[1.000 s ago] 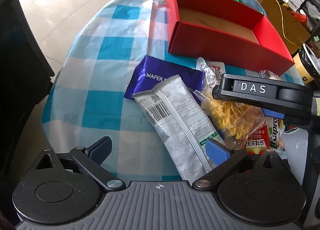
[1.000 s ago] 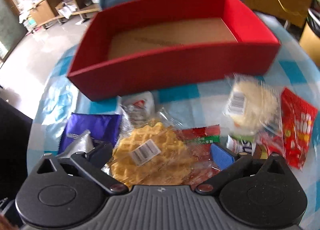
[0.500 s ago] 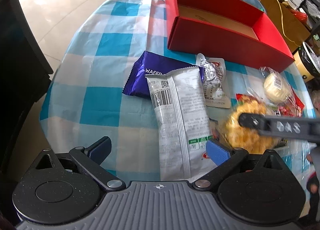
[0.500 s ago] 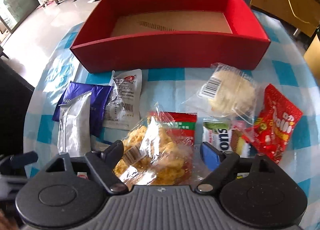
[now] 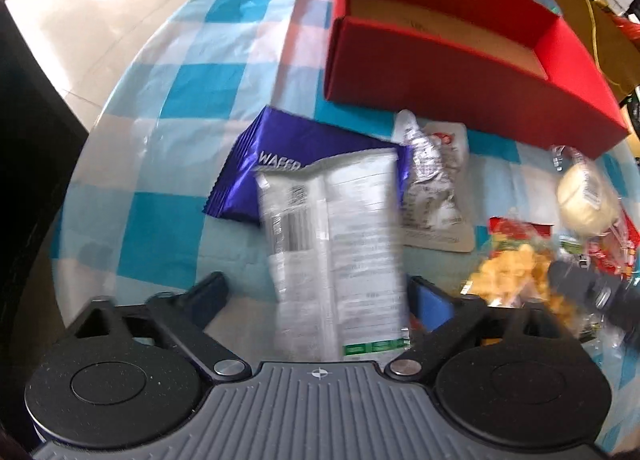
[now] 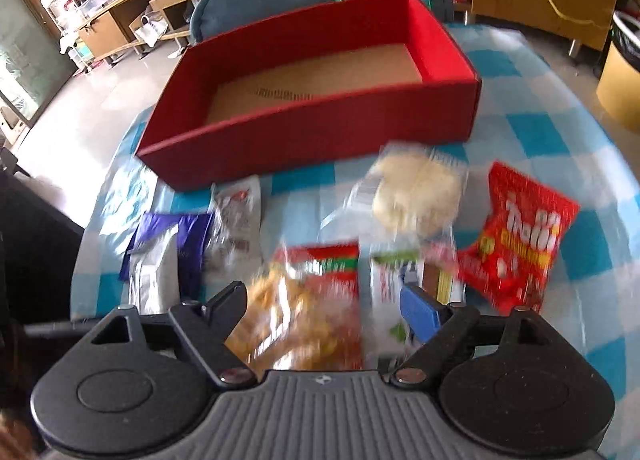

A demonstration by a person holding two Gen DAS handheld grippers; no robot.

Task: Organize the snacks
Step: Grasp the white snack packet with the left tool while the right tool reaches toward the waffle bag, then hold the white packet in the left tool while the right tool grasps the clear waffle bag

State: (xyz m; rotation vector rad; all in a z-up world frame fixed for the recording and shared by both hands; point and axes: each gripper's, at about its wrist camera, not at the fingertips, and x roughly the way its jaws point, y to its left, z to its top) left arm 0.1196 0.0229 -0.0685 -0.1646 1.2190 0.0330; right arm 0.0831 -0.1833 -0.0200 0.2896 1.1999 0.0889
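Note:
An empty red box (image 5: 460, 72) stands at the far side of the checked table; it also shows in the right wrist view (image 6: 316, 128). My left gripper (image 5: 320, 300) is open, its fingers on either side of a silver-white snack bag (image 5: 340, 244) that lies partly on a purple wafer pack (image 5: 280, 156). My right gripper (image 6: 324, 308) is open around a clear bag of yellow waffle snack (image 6: 296, 316), which lies on a red packet (image 6: 332, 264). The right gripper shows blurred at the right of the left wrist view (image 5: 592, 292).
A small silver-and-white packet (image 5: 436, 184), a round pale cake in clear wrap (image 6: 416, 196), a red Trolli bag (image 6: 520, 236) and a white-green packet (image 6: 392, 284) lie on the blue-checked cloth (image 5: 192, 88). A black chair (image 5: 24, 164) is at the left edge.
The right gripper pulled back from above the snacks toward the near edge, with the waffle bag between its fingers. The left gripper moved forward and lined up with the silver-white bag.

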